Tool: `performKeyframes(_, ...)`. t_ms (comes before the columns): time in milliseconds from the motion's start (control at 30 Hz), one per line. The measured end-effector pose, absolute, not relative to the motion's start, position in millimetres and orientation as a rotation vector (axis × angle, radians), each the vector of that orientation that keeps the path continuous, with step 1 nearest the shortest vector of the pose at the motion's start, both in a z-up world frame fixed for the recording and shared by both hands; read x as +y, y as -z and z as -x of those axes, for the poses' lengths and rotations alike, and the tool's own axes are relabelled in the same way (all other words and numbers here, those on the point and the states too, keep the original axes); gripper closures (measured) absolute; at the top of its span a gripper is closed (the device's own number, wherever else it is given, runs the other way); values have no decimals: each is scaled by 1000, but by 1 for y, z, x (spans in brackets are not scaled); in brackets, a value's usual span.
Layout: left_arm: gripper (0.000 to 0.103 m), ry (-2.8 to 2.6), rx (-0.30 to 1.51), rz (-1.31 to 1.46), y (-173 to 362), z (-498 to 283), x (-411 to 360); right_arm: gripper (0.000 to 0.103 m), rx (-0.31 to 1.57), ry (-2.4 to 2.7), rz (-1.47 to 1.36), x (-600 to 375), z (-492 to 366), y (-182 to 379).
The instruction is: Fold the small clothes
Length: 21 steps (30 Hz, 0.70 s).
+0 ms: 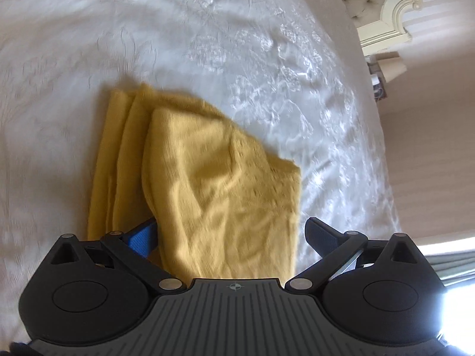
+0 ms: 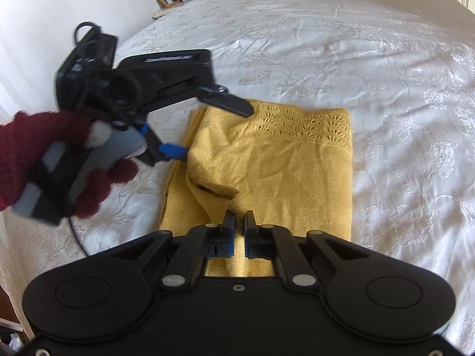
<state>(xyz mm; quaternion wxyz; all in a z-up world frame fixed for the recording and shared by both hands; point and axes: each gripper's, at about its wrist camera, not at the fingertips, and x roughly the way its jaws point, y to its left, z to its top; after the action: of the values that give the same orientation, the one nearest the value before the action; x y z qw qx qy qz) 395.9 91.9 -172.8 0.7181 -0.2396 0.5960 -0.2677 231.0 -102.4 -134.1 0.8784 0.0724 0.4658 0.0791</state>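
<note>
Yellow knit (image 2: 267, 172) on bed; left hand-held gripper (image 1: 230, 234) apart, right hand-held gripper (image 2: 240, 222) together, empty.

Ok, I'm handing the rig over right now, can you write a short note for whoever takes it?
Left gripper: jaws open, straddling the left edge of the yellow knit garment, gripping nothing.
Right gripper: jaws shut and empty, over the garment's near edge.
Garment: lies folded into a rough rectangle on the white bedspread, lace trim at the far edge.
Done: at least one fold.
Left: loose layers stick out on the left side; tidy them and finish folding.
</note>
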Motion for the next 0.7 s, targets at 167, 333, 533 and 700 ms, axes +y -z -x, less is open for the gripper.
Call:
performKeyframes(167, 3, 576, 1277, 439, 174, -411, 91, 93, 968, -183, -162, -100, -228, 136)
performKeyframes(333, 70, 498, 1277, 296, 172, -420, 91, 93, 974, -217, -137, -92, -223, 138)
performKeyframes(533, 96, 576, 1218, 217, 152, -420, 89, 93, 958, -239, -123, -82, -218, 134)
performKeyframes(700, 95, 658, 1137, 139, 111, -415, 90, 93, 912, -291, -94, -66, -213, 118)
